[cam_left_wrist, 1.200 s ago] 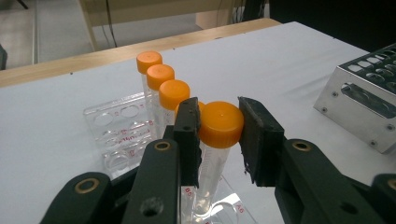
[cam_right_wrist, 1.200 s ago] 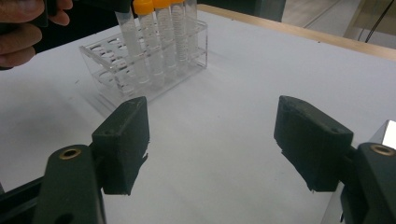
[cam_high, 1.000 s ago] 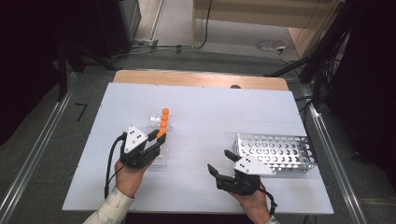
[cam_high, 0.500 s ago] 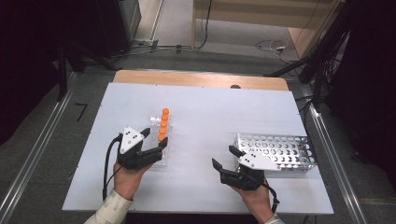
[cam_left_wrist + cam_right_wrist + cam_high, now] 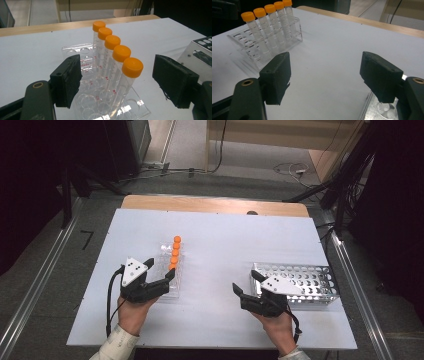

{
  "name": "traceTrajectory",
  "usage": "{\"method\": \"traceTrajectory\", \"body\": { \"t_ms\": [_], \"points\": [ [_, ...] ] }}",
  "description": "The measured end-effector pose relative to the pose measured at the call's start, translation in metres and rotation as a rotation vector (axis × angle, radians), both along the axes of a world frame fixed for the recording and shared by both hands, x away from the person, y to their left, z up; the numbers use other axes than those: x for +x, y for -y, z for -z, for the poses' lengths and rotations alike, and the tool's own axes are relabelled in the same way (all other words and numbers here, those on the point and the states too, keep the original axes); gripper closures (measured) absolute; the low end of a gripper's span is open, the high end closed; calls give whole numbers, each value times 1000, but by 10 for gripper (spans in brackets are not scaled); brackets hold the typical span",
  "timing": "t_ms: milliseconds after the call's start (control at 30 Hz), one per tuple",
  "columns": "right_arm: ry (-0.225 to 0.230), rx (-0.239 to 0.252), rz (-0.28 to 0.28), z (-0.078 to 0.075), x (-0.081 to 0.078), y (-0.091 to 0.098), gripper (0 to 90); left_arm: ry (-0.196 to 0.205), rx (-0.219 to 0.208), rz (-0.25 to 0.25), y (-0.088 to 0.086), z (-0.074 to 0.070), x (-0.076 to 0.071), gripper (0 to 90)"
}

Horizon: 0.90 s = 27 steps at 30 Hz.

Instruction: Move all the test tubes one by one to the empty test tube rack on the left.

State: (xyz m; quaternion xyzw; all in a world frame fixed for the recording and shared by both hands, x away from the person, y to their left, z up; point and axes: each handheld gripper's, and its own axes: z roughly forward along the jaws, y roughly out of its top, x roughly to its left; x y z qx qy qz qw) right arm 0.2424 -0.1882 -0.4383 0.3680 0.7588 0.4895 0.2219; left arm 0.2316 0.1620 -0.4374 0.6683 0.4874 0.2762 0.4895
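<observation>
A clear plastic rack (image 5: 169, 281) (image 5: 82, 52) (image 5: 242, 41) left of centre holds a row of several orange-capped tubes (image 5: 174, 253) (image 5: 113, 50) (image 5: 265, 15). My left gripper (image 5: 161, 269) (image 5: 117, 75) sits at the rack's near end, open. Its jaws have just been opening, and the nearest tube (image 5: 130, 72) stands in the gap, touched by neither pad. My right gripper (image 5: 244, 281) (image 5: 324, 72) rests open over bare table with nothing between its jaws, just left of a perforated metal rack (image 5: 300, 279) (image 5: 374, 110).
The white tabletop (image 5: 225, 240) has free room in the middle and at the back. A wooden strip (image 5: 215, 204) runs along the far edge. Metal rails and cables lie on the floor around the table.
The left gripper's jaws, shut at the tube row a second ago, now stand apart, and that hand has drawn back slightly. The right hand has barely moved.
</observation>
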Motion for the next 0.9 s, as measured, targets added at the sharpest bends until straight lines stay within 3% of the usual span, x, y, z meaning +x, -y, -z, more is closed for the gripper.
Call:
{"method": "traceTrajectory", "body": {
  "t_ms": [300, 900],
  "points": [
    [6, 0, 22, -2, 3, 7, 226, 0, 7, -9, -5, 1, -1, 215],
    [12, 10, 67, -5, 4, 23, 210, 13, -21, -68, -22, 4, -5, 164]
  ]
}}
